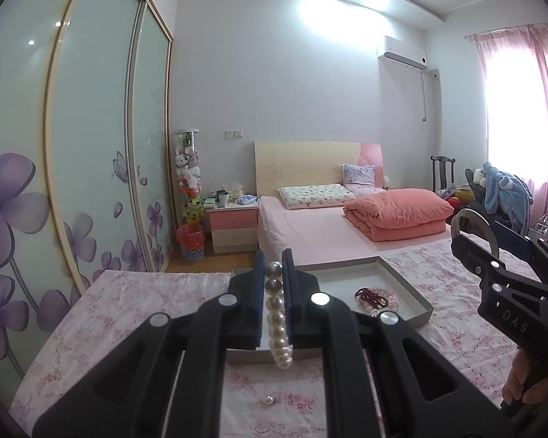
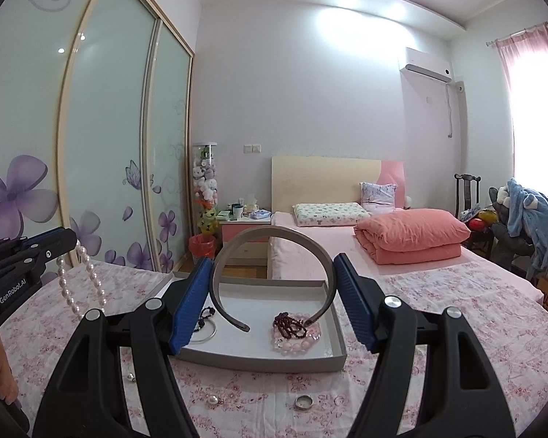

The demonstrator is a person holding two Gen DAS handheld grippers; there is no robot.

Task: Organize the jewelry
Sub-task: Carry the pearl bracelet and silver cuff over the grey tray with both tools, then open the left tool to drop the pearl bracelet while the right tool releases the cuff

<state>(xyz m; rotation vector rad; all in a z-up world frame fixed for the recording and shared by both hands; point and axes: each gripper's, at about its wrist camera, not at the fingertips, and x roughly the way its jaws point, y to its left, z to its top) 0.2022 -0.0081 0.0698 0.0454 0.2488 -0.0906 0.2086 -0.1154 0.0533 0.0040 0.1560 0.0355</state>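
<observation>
Floral cloth (image 2: 438, 314): tray (image 2: 259, 359), ring (image 2: 304, 402), perhaps pearl earrings (image 2: 214, 400).

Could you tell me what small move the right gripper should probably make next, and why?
Probably lower the grey headband into the tray and open. The right gripper holds it above the tray, where bead bracelets already lie.

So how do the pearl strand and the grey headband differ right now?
The pearl strand is a limp string of white beads; the grey headband is a rigid open arc. The strand hangs from the nearly closed left gripper, beside the tray; the headband spans the wide right gripper over the tray. Both are held.
</observation>
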